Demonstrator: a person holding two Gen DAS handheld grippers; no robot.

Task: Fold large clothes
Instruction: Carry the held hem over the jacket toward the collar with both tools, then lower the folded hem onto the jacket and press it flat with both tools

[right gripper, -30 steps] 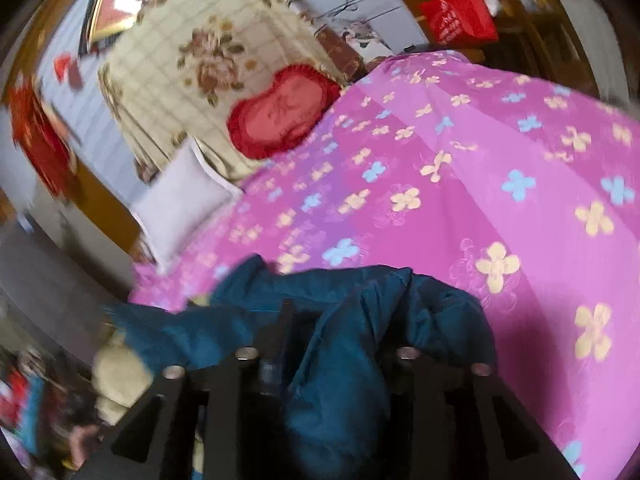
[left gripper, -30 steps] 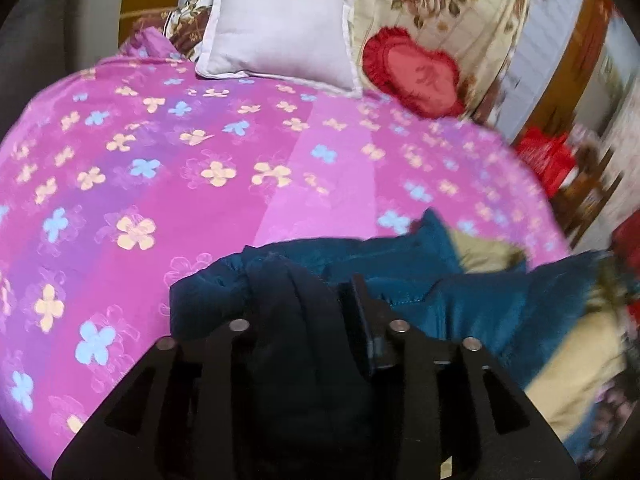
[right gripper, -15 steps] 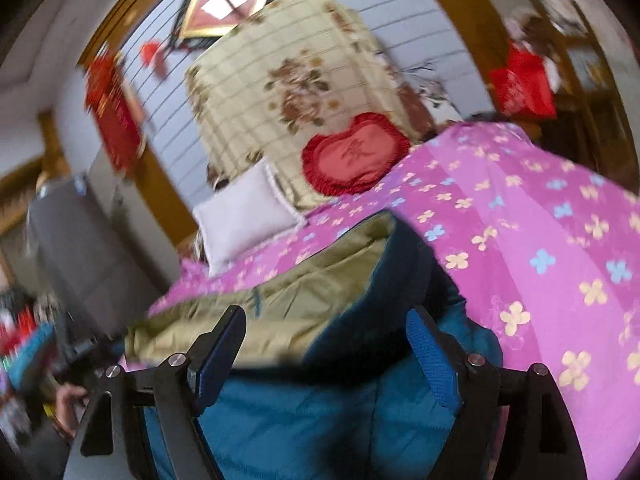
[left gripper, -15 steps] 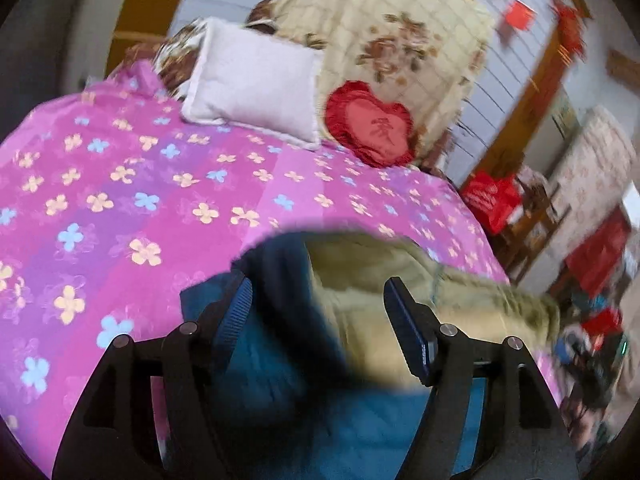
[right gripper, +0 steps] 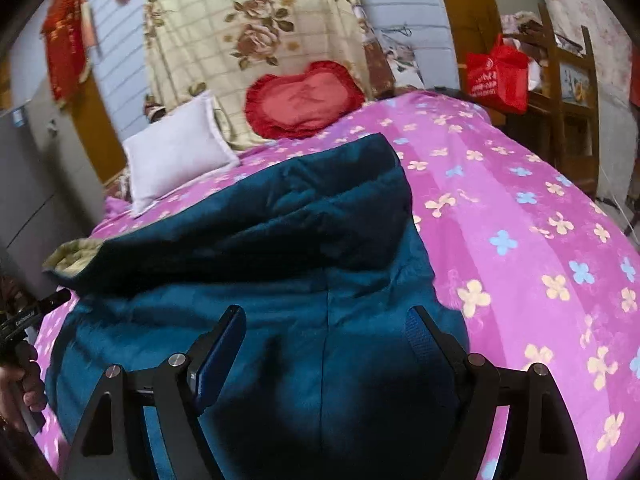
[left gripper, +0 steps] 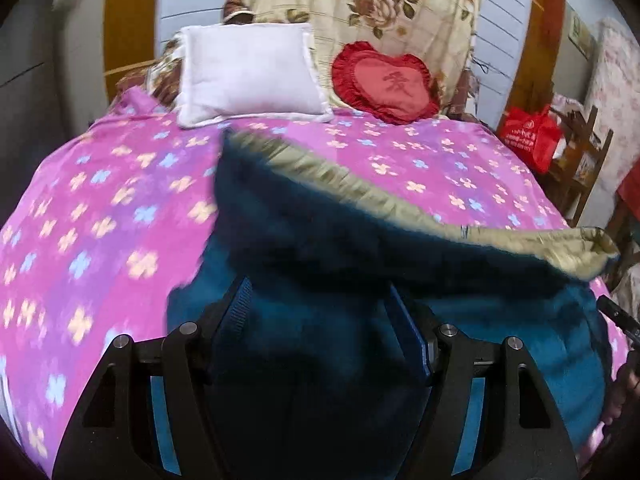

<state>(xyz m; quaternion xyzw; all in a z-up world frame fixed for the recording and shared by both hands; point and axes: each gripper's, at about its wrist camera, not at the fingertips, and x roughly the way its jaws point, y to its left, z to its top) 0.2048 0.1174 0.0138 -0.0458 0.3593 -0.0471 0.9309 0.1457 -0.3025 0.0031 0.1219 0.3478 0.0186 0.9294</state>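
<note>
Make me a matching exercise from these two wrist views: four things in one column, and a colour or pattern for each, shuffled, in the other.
Things:
1. jacket
2. bedspread
3. heart cushion
4. hanging bag

Descriptions:
A. pink with small flowers
B. plain red with white print, beside the bed
C. teal outside, olive lining
D. red with a frilled edge, beside the white pillow

Pairs: 1-C, 2-A, 3-D, 4-B
</note>
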